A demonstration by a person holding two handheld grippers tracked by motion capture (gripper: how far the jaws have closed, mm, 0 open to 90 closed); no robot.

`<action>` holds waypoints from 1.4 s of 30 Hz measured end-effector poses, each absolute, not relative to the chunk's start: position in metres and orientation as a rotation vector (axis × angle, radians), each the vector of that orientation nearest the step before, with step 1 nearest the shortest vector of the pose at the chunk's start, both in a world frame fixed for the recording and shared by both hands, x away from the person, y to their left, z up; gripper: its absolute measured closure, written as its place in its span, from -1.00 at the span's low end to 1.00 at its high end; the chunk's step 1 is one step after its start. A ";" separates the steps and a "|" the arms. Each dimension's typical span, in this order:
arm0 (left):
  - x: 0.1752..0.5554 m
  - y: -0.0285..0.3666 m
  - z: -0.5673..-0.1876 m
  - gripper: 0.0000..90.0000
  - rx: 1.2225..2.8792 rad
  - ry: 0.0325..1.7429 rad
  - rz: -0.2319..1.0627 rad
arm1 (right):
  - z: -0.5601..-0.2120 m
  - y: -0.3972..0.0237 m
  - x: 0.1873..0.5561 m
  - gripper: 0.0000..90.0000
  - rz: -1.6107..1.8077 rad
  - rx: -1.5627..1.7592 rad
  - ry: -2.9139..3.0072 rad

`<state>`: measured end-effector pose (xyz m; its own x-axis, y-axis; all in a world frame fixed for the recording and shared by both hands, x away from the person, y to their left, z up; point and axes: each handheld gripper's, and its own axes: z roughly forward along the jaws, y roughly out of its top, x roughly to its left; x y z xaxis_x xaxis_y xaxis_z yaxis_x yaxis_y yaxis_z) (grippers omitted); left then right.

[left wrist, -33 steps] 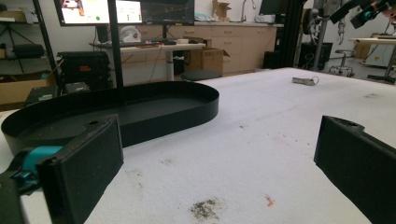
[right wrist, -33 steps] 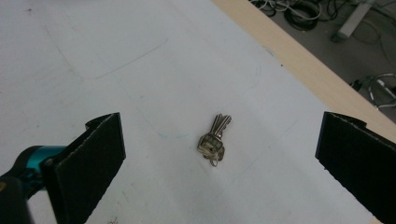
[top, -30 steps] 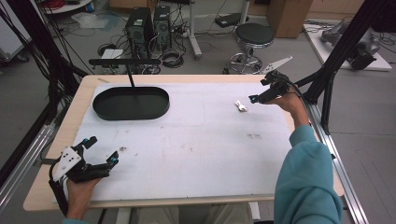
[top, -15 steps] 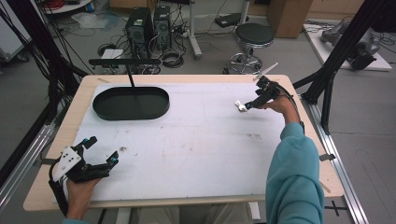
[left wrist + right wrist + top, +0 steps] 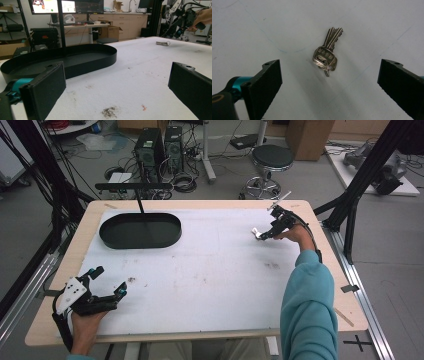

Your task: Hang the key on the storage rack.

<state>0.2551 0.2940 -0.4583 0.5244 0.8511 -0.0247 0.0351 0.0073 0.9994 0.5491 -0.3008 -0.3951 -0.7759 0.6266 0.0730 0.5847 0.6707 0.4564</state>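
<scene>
A small bunch of silver keys point(image 5: 327, 54) lies flat on the white table cover, at the far right in the high view point(image 5: 256, 233). My right gripper point(image 5: 329, 82) hangs over the keys, tilted down, jaws wide open on either side and clear of them; the high view has it point(image 5: 267, 231) just right of the keys. My left gripper point(image 5: 107, 282) rests open near the table's front left corner, nothing between its jaws point(image 5: 115, 87). The keys point(image 5: 162, 43) lie far off in the left gripper view.
A black oval tray point(image 5: 140, 231) sits at the back left, with a thin black stand point(image 5: 135, 187) rising behind it. Dark smudges point(image 5: 132, 280) mark the cover near the left gripper. Black frame struts point(image 5: 370, 175) flank the table's right side.
My right gripper has moved left and down toward the keys, tilting onto them. The left gripper has stayed still.
</scene>
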 end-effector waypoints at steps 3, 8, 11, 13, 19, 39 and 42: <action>0.255 0.294 -0.458 -0.96 1.433 0.822 0.768 | -0.399 -0.301 0.551 -0.69 0.687 1.025 2.801; 0.255 0.294 -0.458 -0.96 1.432 0.822 0.767 | -0.401 -0.300 0.552 -0.45 0.668 1.032 2.817; 0.255 0.294 -0.458 -0.96 1.433 0.821 0.768 | -0.402 -0.300 0.553 -0.17 0.656 1.017 2.831; 0.255 0.294 -0.458 -0.96 1.434 0.821 0.769 | -0.402 -0.301 0.555 0.00 0.650 1.005 2.838; 0.255 0.294 -0.458 -0.96 1.434 0.821 0.768 | -0.403 -0.302 0.556 0.34 0.640 1.037 2.829; 0.255 0.294 -0.458 -0.96 1.439 0.816 0.770 | -0.408 -0.301 0.557 0.69 0.634 1.040 2.842; 0.255 0.294 -0.458 -0.96 1.440 0.817 0.770 | -0.407 -0.301 0.557 0.73 0.633 1.059 2.834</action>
